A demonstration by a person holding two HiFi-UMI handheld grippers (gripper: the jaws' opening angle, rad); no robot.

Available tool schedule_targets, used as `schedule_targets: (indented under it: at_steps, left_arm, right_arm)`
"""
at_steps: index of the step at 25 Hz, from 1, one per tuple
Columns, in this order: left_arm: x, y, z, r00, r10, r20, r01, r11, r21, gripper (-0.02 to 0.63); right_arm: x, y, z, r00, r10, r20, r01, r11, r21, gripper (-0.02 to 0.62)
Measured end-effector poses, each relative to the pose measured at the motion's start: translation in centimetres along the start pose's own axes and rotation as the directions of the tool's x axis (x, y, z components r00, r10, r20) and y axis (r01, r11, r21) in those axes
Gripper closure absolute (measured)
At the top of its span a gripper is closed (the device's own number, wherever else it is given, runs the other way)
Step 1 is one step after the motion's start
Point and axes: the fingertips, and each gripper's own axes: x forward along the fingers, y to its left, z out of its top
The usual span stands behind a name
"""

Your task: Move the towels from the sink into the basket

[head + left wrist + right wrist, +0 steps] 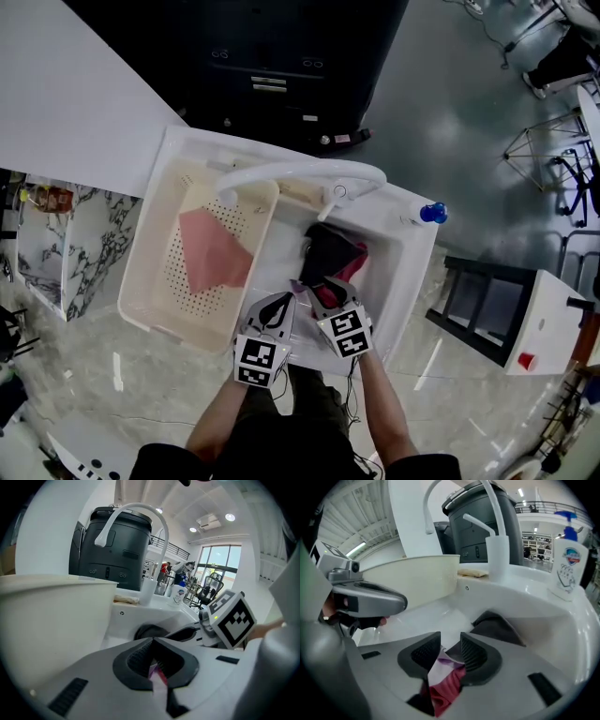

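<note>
At the left, the cream perforated plastic basket [159, 253] sits in the left bay of the white moulded sink [412, 267]. One salmon-pink towel [214, 251] already lies flat and creased on its dotted floor.

Next comes the left gripper [151, 641] at the near rim. Its ribbed dark pads are pressed together at the tips, and a thin sliver of lilac cloth [157, 679] shows in the gap behind them, so it looks pinched by an edge only. That is the first risk: with so little soft fabric in the bite, the cloth could slide out once it takes weight.

Just to its right, the right gripper [447, 644] has its jaws spread. The same lilac cloth and a crumpled magenta towel [445, 691] lie between the pads, which do not press on either. If it closes here it may take both layers at once, or only a loose fold that pulls free — limp, bunched cloth gives no firm edge.

Further right in the basin, a black towel [328, 246] is heaped in a peaked fold against the magenta one. Lifting one could drag the other up and drop it outside the basket.

The smooth white arched faucet [300, 171] spans the way from basin to basket, and a hanging towel could snag on it. At the far right rim stands a white soap bottle with a blue pump [431, 213], well apart from the grippers.
</note>
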Motion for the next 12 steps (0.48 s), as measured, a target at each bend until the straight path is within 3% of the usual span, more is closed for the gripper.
schedule_targets:
  at_steps: [12]
  left_arm:
    - [0.3, 0.4, -0.2, 1.0, -0.009, -0.011, 0.009, 1.0, -0.027, 0.603]
  right_arm:
    - [5.2, 0.3, -5.2, 0.967, 0.075, -0.243, -0.073, 0.997, 0.02, 0.4]
